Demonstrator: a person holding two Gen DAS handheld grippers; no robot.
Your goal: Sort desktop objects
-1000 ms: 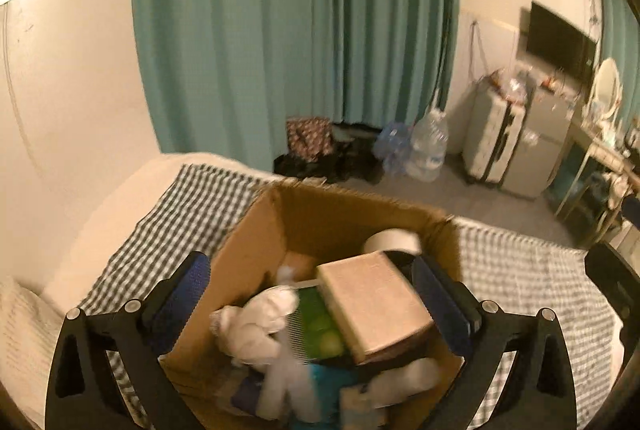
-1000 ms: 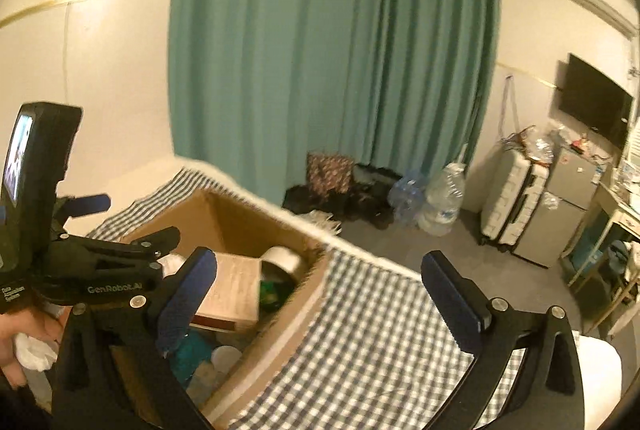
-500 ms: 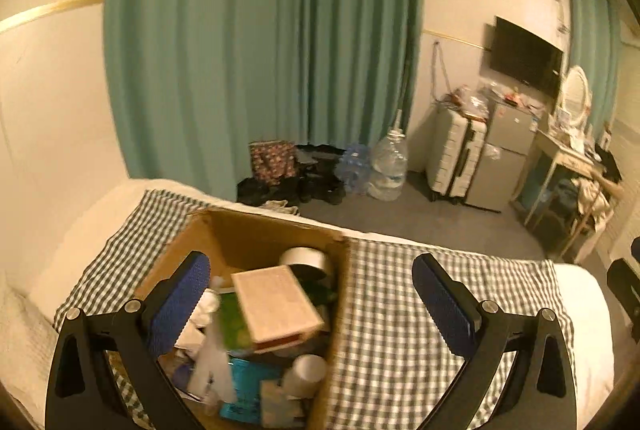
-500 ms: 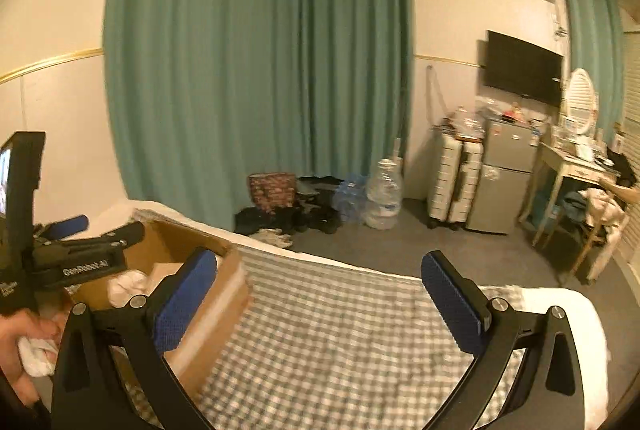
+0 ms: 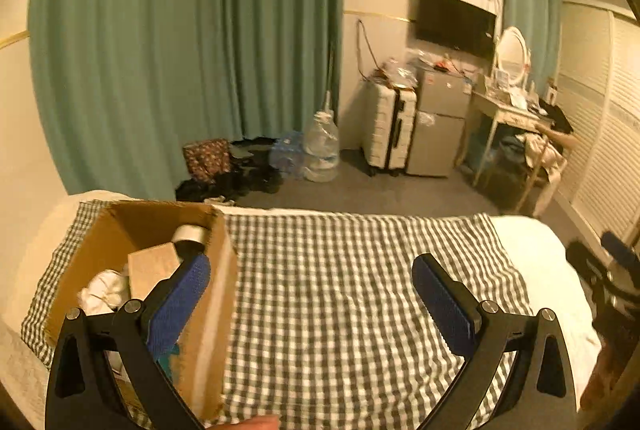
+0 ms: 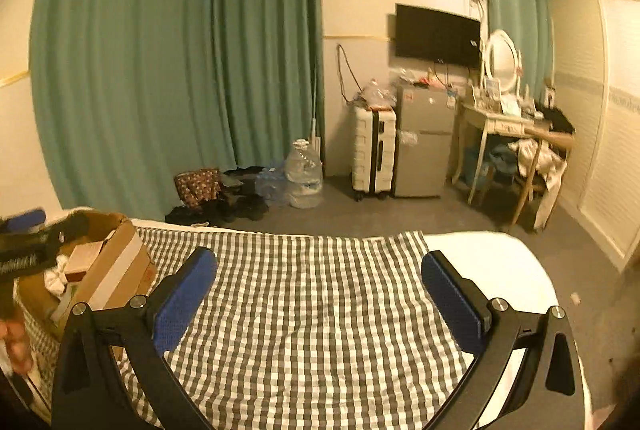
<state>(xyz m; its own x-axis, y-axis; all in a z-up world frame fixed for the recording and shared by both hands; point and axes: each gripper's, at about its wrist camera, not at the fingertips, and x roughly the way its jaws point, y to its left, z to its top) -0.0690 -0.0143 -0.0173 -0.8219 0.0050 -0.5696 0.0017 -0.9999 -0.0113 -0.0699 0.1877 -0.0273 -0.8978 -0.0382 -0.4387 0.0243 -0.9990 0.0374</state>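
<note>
Left tool (image 5: pixel 310 292): I see its blue pads spread wide with nothing between them, hovering over the checked blanket (image 5: pixel 340 270) just right of the cardboard box (image 5: pixel 208 310).

Right tool (image 6: pixel 318 290): jaws equally wide and empty, above the middle of the blanket, aimed at the room.

Task things: the items sit piled in the box at the blanket's left end: a tape roll (image 5: pixel 191 233), a small tan carton (image 5: pixel 152 268), white crumpled cloth (image 5: pixel 103 292), something teal lower down that I cannot identify.

Blanket: I see no loose item on it in either view.

Step in hand: I judge this fits two stages, either the box holds things waiting to be taken out and laid apart, or they have been gathered into it. The pictures do not settle which, so I name no move.

Edges: the box's right wall stands beside the left tool's left finger; any reach in must clear that rim. The bed's foot edge drops to the floor beyond the blanket.

Open room: the whole centre and right of the blanket is free for both tools.
</note>
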